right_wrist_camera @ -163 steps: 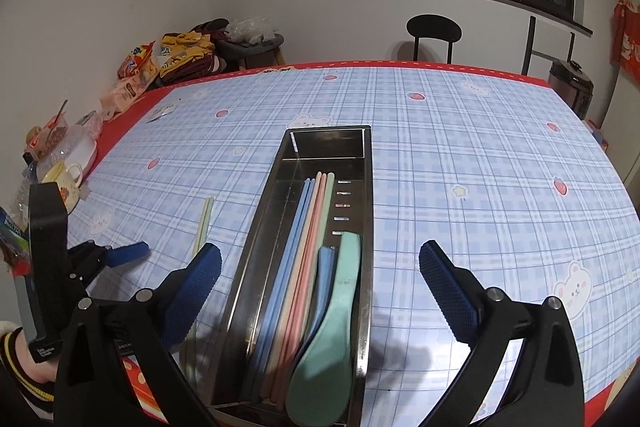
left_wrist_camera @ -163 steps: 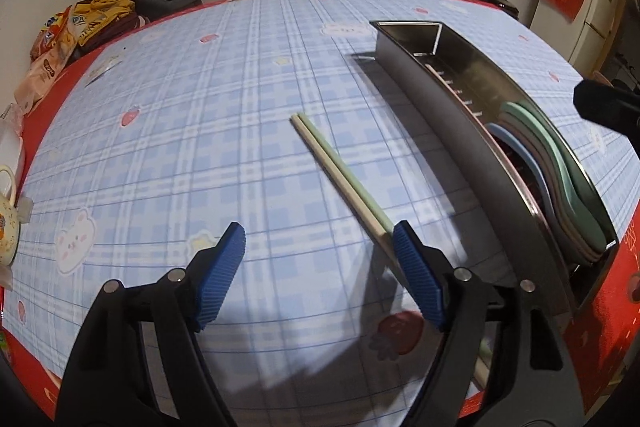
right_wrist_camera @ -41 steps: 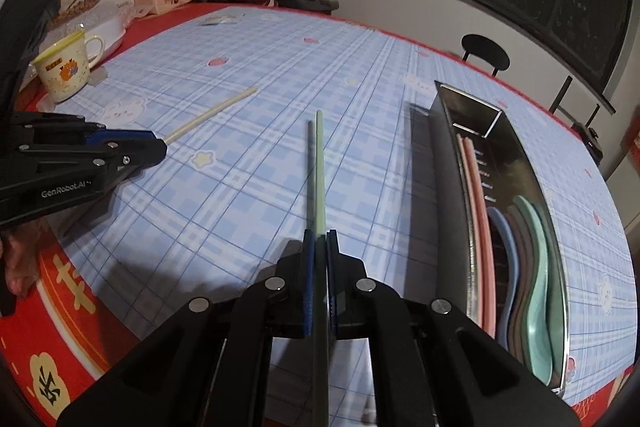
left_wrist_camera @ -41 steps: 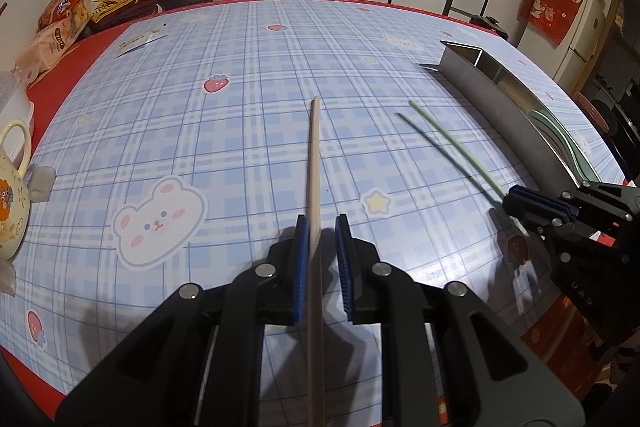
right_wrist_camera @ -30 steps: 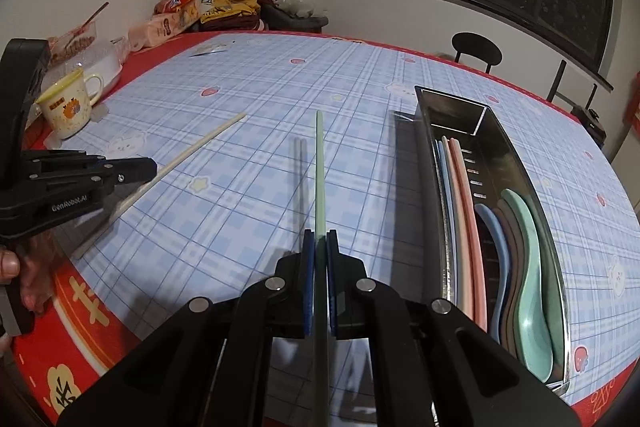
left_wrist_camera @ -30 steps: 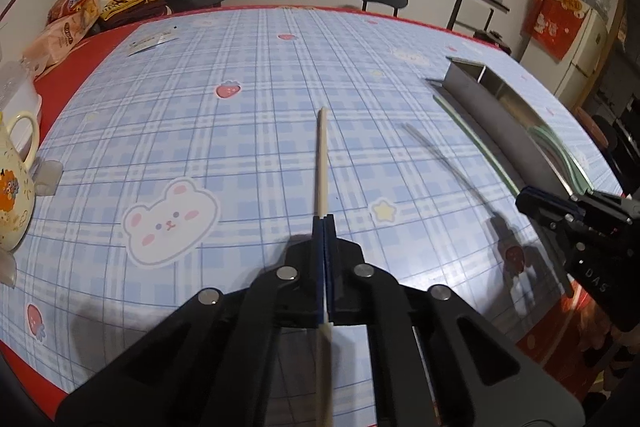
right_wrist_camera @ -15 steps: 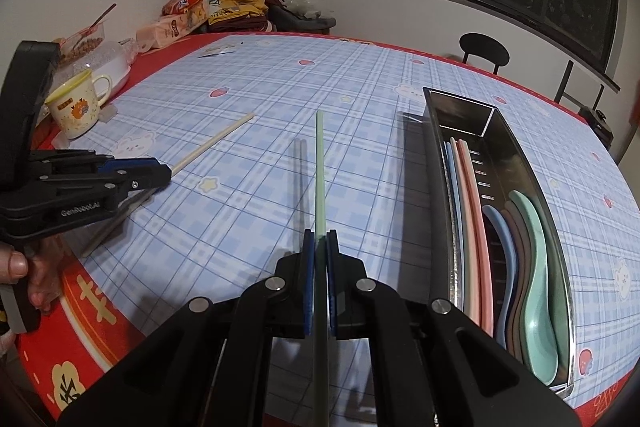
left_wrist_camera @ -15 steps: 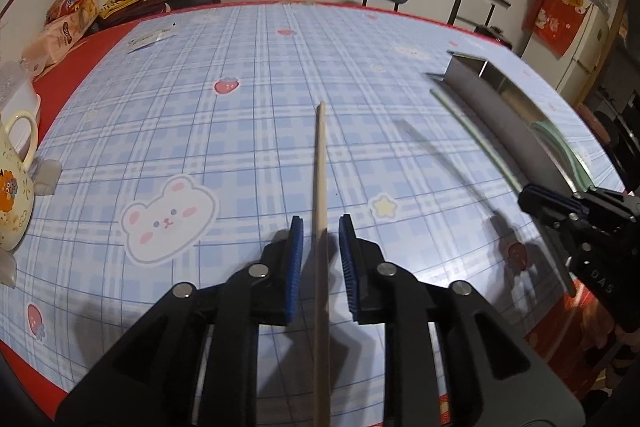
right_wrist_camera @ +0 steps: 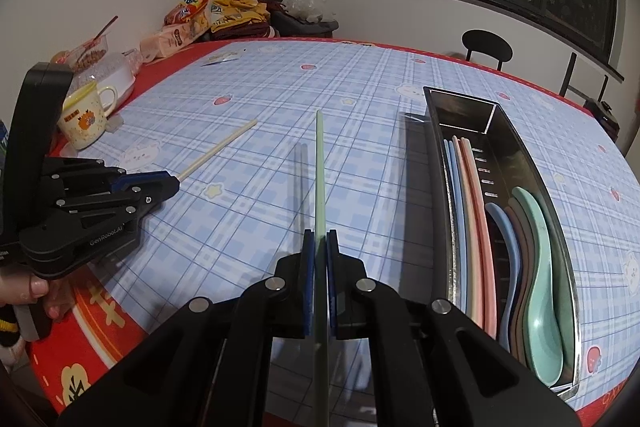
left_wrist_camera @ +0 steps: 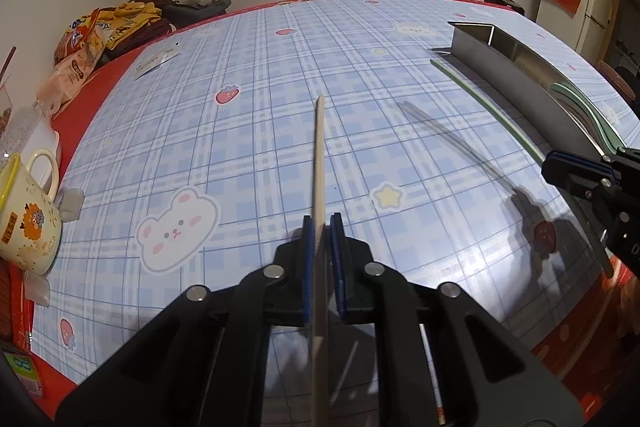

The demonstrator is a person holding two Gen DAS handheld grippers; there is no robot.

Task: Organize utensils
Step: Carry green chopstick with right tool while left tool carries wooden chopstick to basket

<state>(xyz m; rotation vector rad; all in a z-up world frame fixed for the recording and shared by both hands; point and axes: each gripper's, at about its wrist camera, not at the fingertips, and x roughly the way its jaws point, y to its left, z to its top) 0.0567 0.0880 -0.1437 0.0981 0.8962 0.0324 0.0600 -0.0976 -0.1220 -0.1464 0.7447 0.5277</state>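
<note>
Pinching a green chopstick (right_wrist_camera: 320, 179) lengthwise, the right gripper (right_wrist_camera: 319, 247) hovers just left of the steel tray (right_wrist_camera: 436, 155), nearer than the left gripper (left_wrist_camera: 320, 231) clamping a beige chopstick (left_wrist_camera: 319, 155).

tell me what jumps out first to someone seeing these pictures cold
Two black grippers each hold one chopstick pointing out over the blue plaid tablecloth: the left gripper a beige chopstick, the right gripper a green chopstick. Right of the green one lies a long steel tray holding pastel chopsticks and spoons.
</note>
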